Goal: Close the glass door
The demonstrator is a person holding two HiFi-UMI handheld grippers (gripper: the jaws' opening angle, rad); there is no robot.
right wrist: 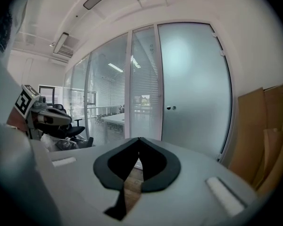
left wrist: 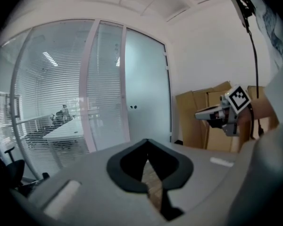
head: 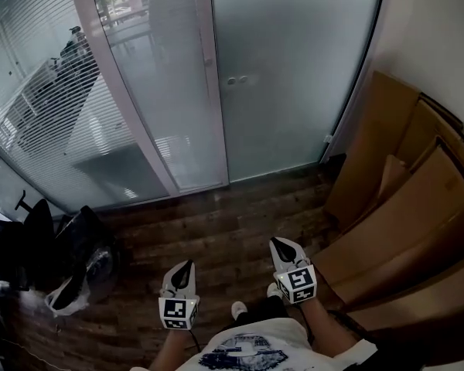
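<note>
nearest, the left gripper (head: 185,267) and right gripper (head: 283,246) both have jaws pressed together on nothing. the frosted glass door (head: 301,83) stands upright well ahead, far centre-right, its knob (head: 232,80) on its left edge; the right gripper is likely slightly nearer it.

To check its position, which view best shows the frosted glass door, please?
Right gripper view: the frosted glass door shows large, full height. Head view crops its top; left gripper view shows it small.
</note>
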